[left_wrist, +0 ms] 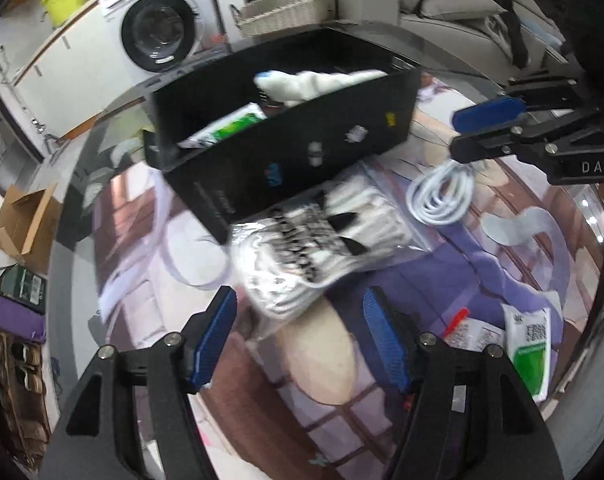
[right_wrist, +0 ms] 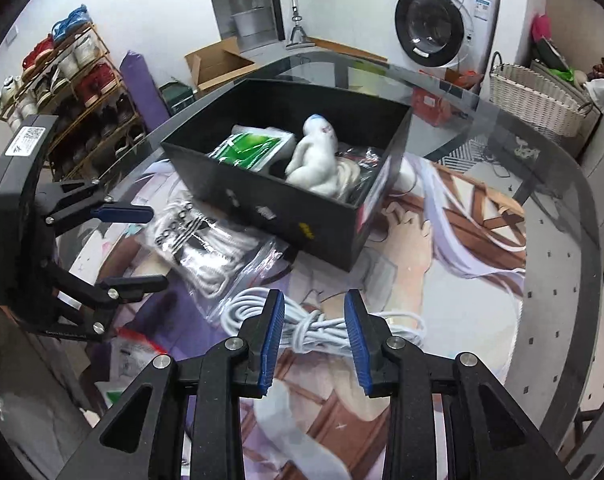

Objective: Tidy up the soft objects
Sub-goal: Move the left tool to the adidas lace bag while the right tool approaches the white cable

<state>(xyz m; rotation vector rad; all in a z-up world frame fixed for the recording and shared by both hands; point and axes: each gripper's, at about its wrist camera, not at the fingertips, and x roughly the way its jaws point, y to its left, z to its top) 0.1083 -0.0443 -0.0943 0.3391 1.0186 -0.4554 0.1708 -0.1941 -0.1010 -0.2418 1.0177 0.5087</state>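
Note:
A clear bag of white socks with black print [left_wrist: 310, 248] [right_wrist: 206, 252] lies on the printed mat against the black box [left_wrist: 286, 152] [right_wrist: 278, 216]. My left gripper [left_wrist: 300, 294] [right_wrist: 157, 246] hovers over the bag's near end, open, its blue pads clear of it. A coiled white cable [right_wrist: 326, 320] [left_wrist: 438, 196] lies on the mat. My right gripper [right_wrist: 314, 296] [left_wrist: 455, 132] is low over it with the jaws narrowly apart and the coil between the tips; no pad presses it. The box holds a white plush toy [right_wrist: 314, 160] [left_wrist: 310, 84] and a green-and-white packet [right_wrist: 254, 148].
Another green-and-white packet [left_wrist: 530, 344] and a red-topped packet [right_wrist: 134, 344] lie on the mat near the left gripper. The round glass table's rim [right_wrist: 562, 280] curves close on the right. Beyond it stand a washing machine [right_wrist: 434, 24], a wicker basket [right_wrist: 534, 96], a shoe rack [right_wrist: 74, 92] and a cardboard box [right_wrist: 218, 64].

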